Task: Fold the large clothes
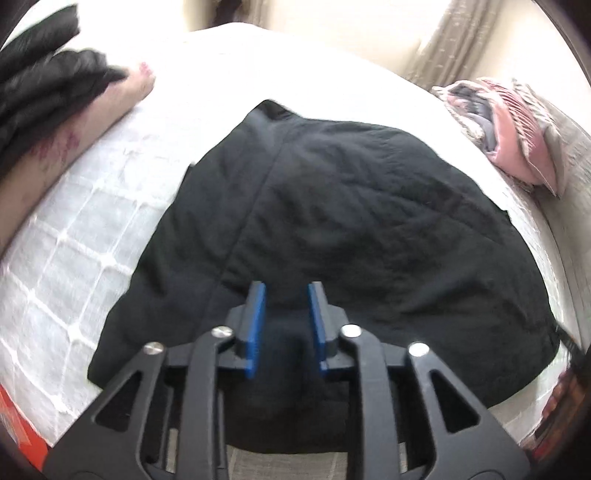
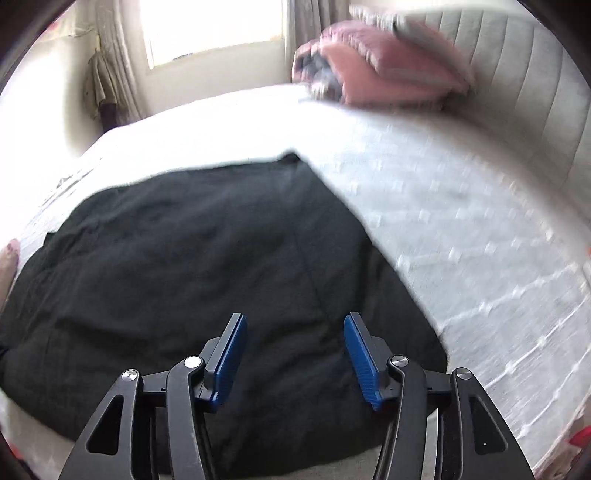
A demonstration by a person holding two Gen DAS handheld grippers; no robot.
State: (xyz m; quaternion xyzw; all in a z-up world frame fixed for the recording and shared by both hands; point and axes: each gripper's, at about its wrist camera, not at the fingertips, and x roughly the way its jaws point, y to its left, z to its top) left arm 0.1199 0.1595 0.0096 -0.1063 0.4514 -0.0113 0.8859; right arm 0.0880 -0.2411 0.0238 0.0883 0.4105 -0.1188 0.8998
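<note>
A black garment (image 1: pixel 332 229) lies spread flat on a bed covered by a white quilt (image 1: pixel 74 240) with a stitched square pattern. The garment occupies the near middle of the bed, and its near edge hangs over the near side of the mattress. A seam runs from its far corner toward the near edge. The surface shows light creasing; no fold can be made out.

The left gripper (image 1: pixel 286 325) is above the near part of the garment. Its blue pads (image 1: pixel 256 325) stand a narrow gap apart with only dark cloth visible behind them; nothing is held. Whether the tips touch the fabric cannot be told.

The right gripper (image 2: pixel 293 358) is likewise over the near part of the garment (image 2: pixel 207 258), seen in the right wrist view. Its jaws stand wide apart, with nothing between them.

A pile of dark clothing (image 1: pixel 40 85) sits at the far left of the bed, resting on a pale floral cloth (image 1: pixel 74 136). A pink striped pillow (image 2: pixel 384 70) lies at the far right against a padded grey headboard (image 2: pixel 524 85). A bright window (image 2: pixel 218 29) with curtains is on the far wall. The right wrist view is blurred toward its right side.
</note>
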